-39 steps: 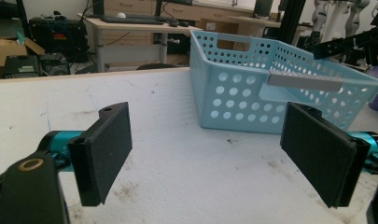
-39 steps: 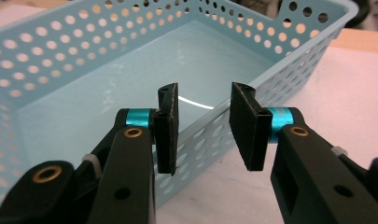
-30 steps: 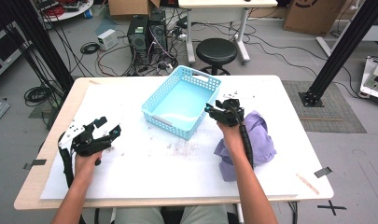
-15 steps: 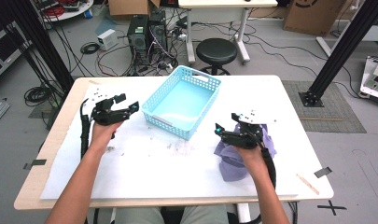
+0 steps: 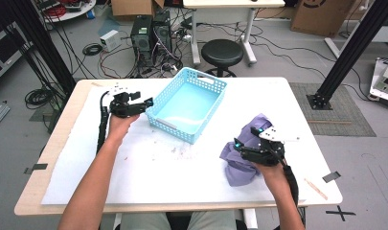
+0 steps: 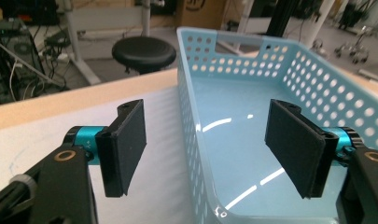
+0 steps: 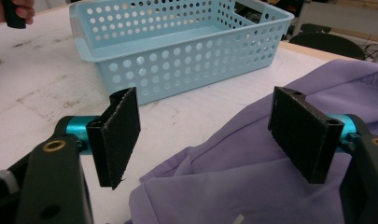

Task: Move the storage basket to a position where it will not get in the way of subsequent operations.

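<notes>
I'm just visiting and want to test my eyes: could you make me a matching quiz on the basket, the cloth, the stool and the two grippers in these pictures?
Things:
1. basket
2. cloth
3. stool
4. left gripper
5. right gripper

Descriptions:
A. purple, crumpled on the table
B. black, on the floor beyond the table
C. light blue, perforated walls, nothing inside
D. jaws open over the purple fabric
E. jaws open astride the basket's wall

Pairs: 1-C, 2-A, 3-B, 4-E, 5-D

Left claw [image 5: 144, 102] now at basket [image 5: 207, 80]
</notes>
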The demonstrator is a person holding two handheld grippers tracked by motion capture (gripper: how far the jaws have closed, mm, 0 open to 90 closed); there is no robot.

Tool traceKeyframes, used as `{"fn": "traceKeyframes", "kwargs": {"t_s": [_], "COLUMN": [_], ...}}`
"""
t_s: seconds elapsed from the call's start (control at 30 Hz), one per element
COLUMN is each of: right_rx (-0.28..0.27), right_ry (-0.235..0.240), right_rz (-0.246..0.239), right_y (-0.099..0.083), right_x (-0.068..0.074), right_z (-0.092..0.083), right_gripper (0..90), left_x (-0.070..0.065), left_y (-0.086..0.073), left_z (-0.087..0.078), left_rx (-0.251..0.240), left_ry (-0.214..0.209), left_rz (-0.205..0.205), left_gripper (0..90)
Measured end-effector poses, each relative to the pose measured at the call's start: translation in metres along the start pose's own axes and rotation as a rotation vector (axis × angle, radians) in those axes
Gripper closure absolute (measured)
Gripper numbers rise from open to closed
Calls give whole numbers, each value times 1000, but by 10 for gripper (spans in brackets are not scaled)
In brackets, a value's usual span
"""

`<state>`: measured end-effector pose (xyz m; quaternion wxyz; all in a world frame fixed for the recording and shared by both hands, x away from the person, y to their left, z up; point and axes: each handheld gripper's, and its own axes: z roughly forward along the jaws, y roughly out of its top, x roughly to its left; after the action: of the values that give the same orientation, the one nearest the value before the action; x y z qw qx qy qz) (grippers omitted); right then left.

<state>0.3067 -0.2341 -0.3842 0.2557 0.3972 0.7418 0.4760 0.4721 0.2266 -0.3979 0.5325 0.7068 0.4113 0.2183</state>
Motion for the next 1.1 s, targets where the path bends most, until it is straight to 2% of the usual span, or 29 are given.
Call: {"fn": "traceKeyframes", "kwargs": {"t_s": [0.1,0.23,0.4,0.47,0.57,0.73,0.87,0.93,1.1], "right_rx": [-10,-16,-17,-18,-16,-10,-14,-13,-14], "right_ry": [-3,2,0,-1,-1,1,-2,-3,2], "right_rz": [3,1,9,8,9,6,6,10,7], "right_y": [-1,-1,-1,-1,-2,-2,-2,-3,-2], "right_x": [-1,-3,-5,-5,-6,-5,-6,-7,-6], "right_z": [-2,-3,-3,-3,-3,-2,-3,-3,-2], "right_gripper": [257,260,261,262,262,268,269,269,269], "left_x": [-2,-5,-6,-5,-7,-8,-8,-9,-7], "left_y": [-3,-7,-15,-17,-17,-18,-21,-24,-26], "left_z": [6,11,13,12,10,4,-8,-15,-39], "left_rx": [27,74,108,94,93,101,101,82,39], "left_ry": [8,25,24,7,9,6,15,27,23], "left_rz": [-9,12,23,4,24,20,38,48,51], "left_gripper": [353,448,575,638,722,728,730,731,748]}}
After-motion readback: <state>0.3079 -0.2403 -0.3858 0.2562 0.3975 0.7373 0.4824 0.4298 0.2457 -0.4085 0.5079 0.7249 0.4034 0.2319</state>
